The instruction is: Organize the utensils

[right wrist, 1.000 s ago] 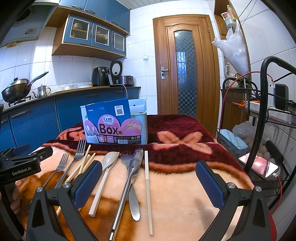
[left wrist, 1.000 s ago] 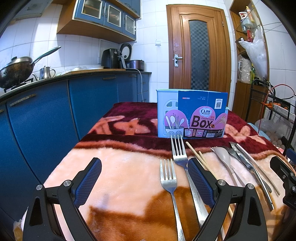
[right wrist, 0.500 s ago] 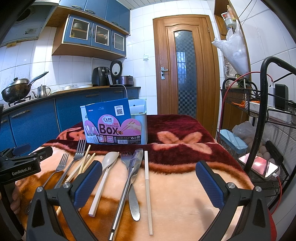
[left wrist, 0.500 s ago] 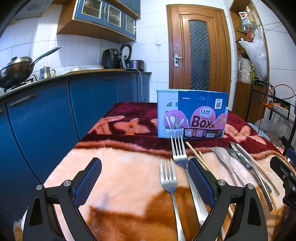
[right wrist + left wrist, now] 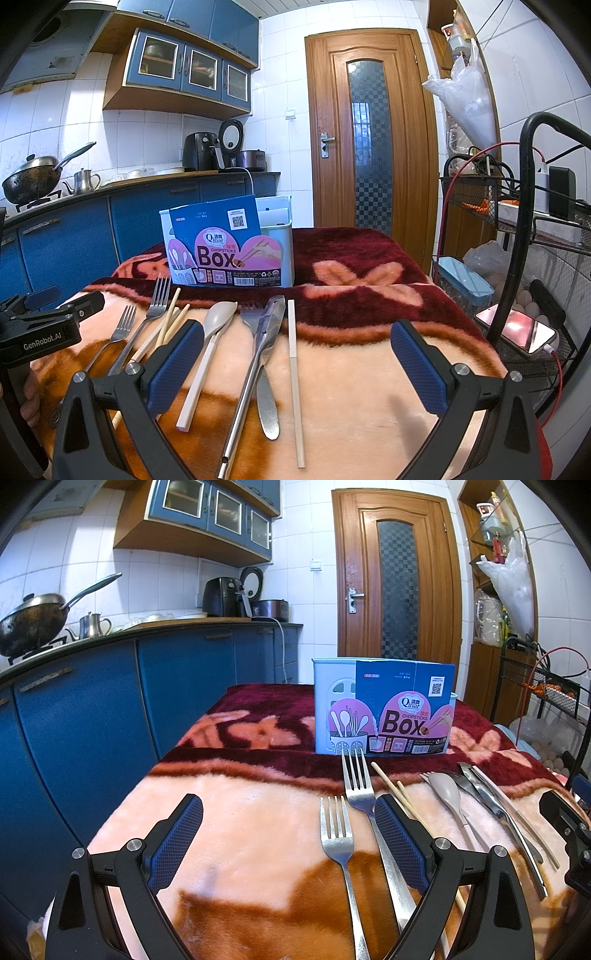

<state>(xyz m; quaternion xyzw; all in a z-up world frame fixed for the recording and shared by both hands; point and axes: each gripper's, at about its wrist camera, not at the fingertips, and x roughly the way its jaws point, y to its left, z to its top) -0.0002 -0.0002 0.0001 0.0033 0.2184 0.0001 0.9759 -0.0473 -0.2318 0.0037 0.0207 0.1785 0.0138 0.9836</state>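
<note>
A row of utensils lies on the fleece-covered table (image 5: 240,812): a small fork (image 5: 338,843), a larger fork (image 5: 360,794), wooden chopsticks (image 5: 397,792), a beige spoon (image 5: 210,345), a knife (image 5: 266,387), a long steel tool (image 5: 255,365) and a pale chopstick (image 5: 295,373). Behind them stands the light blue chopsticks box (image 5: 382,712) with its printed sleeve. My left gripper (image 5: 288,843) is open just above the table, the small fork lying between its fingers. My right gripper (image 5: 295,369) is open wide over the knife and pale chopstick.
Blue kitchen cabinets (image 5: 92,709) run along the left with a wok (image 5: 31,622) and kettle on top. A black wire cart (image 5: 535,258) stands close to the table's right edge, holding a phone (image 5: 517,328). A wooden door (image 5: 369,147) is behind.
</note>
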